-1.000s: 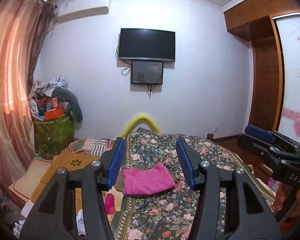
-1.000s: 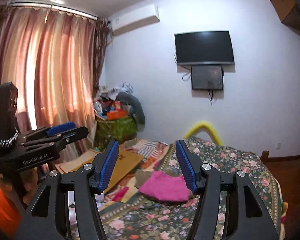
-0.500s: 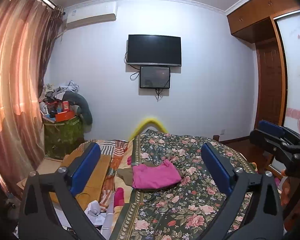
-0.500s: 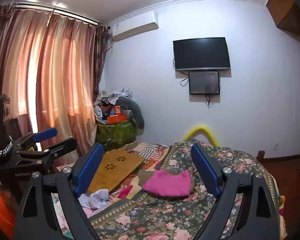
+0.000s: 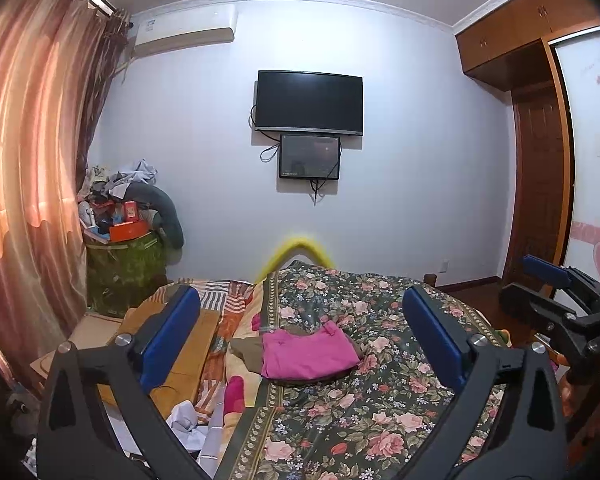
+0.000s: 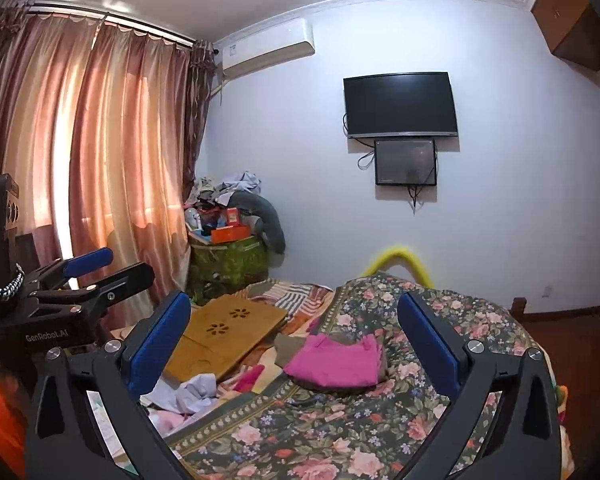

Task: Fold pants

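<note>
Folded pink pants [image 5: 306,354] lie on a brown garment in the middle of the floral bedspread [image 5: 380,400]; they also show in the right wrist view [image 6: 336,362]. My left gripper [image 5: 300,338] is open wide and empty, held above the near end of the bed, well short of the pants. My right gripper [image 6: 294,338] is open wide and empty too. The right gripper shows at the right edge of the left wrist view [image 5: 556,292], and the left gripper at the left edge of the right wrist view [image 6: 96,276].
A wooden lap desk [image 6: 228,332] and loose clothes [image 6: 192,394] lie on the bed's left side. A heaped green bin [image 6: 228,264] stands by the curtains [image 6: 80,160]. A TV [image 5: 310,102] hangs on the far wall. A wardrobe [image 5: 540,160] stands right.
Both grippers opened from narrow to wide. Both views pulled back and rose a little, so the pants sit lower and farther between the fingers.
</note>
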{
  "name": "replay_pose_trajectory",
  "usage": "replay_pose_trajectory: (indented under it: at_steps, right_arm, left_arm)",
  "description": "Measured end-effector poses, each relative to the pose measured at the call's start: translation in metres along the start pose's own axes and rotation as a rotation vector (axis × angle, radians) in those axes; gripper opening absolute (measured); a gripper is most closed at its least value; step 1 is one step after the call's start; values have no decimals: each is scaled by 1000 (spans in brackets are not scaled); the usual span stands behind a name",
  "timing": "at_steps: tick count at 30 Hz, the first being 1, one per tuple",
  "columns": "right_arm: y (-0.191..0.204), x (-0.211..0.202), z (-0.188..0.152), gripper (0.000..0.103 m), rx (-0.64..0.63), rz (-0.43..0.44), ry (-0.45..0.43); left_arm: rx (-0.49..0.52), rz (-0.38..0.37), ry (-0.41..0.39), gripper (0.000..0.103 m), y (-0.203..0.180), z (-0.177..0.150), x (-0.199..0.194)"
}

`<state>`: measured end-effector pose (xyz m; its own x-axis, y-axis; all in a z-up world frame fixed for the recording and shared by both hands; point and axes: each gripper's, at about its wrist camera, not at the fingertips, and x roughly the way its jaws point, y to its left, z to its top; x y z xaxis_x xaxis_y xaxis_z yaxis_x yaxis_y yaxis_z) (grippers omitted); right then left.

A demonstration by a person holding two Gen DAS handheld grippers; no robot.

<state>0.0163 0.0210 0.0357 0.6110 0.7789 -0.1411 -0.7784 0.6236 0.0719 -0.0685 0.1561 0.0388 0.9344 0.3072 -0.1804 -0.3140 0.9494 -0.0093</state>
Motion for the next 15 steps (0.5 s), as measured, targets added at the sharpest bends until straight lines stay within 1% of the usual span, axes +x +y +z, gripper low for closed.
replay_pose_trajectory:
  at_steps: [15]
  right_arm:
    - [1, -3, -3, 103, 7, -2, 7]
  left_arm:
    - [4, -10, 1, 103, -6, 3, -1]
